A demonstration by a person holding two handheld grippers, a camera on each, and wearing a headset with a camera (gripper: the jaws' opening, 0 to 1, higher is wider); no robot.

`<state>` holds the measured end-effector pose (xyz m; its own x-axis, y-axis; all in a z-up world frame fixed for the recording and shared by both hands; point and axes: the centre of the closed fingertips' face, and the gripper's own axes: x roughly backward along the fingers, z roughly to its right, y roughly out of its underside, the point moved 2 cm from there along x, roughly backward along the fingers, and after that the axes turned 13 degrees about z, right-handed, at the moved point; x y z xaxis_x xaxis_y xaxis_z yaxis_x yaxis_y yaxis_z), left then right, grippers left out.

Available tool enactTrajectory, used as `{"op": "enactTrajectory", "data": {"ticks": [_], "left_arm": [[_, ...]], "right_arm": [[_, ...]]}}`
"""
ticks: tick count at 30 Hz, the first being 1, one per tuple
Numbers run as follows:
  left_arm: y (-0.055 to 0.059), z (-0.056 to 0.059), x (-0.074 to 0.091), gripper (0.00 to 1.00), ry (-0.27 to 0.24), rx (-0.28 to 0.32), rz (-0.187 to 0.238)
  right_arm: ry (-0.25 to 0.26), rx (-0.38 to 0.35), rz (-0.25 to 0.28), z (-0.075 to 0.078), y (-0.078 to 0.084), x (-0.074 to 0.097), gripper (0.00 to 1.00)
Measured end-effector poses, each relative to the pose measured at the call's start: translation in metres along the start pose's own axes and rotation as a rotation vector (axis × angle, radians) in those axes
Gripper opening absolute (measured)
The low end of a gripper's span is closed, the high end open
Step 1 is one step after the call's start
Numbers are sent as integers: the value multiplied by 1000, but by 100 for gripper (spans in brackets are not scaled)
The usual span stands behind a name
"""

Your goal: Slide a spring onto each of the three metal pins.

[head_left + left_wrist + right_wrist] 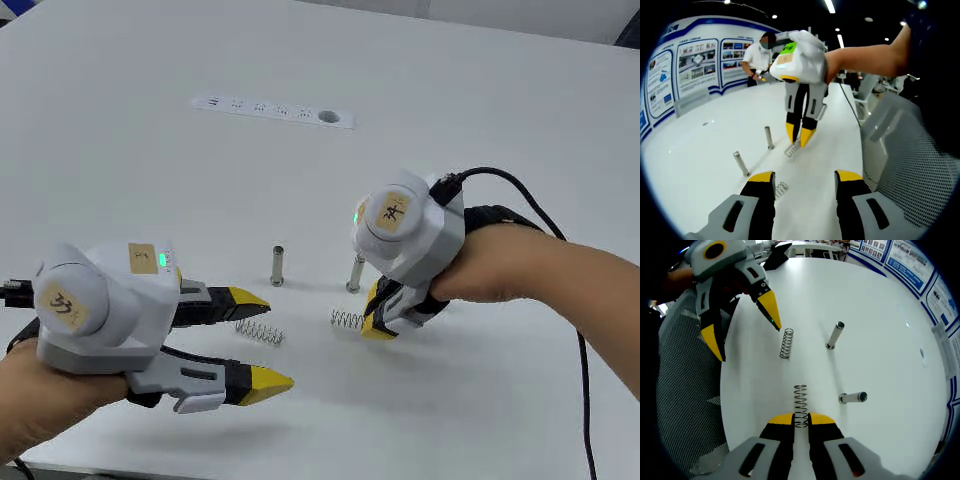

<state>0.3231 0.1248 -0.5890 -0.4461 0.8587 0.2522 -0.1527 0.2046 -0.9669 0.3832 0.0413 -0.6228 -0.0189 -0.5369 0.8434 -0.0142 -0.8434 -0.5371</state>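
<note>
Right tongs (801, 419) pinch one end of a spring (800, 402) on the desk (880, 300); left tongs (279, 340) gape wide beside a second spring (259, 331). Likely the pickup step: next, lift and thread it over the metal pin (354, 276) alongside.

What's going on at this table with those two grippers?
A person is working two handheld grippers over a white table. The right gripper is shut on the near end of a spring that lies on the table. The left gripper is open and hovers by a second spring. A pin and a second pin stand upright close by, both bare, so no spring is on yet.
</note>
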Motion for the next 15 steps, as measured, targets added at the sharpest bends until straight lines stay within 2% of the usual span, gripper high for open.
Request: {"op": "enactTrajectory", "data": {"ticks": [5,9,15], "left_arm": [[-1,1,-3,48,12,-10,-1],[-3,1,-5,47,18,-18,-1],[-6,1,-8,47,27,-30,2]], "right_arm": [[-9,2,5,-6,-8,10,11],[-35,-8,29,-12,-17,18,11],[-69,5,38,-22,-27,28,11]]}}
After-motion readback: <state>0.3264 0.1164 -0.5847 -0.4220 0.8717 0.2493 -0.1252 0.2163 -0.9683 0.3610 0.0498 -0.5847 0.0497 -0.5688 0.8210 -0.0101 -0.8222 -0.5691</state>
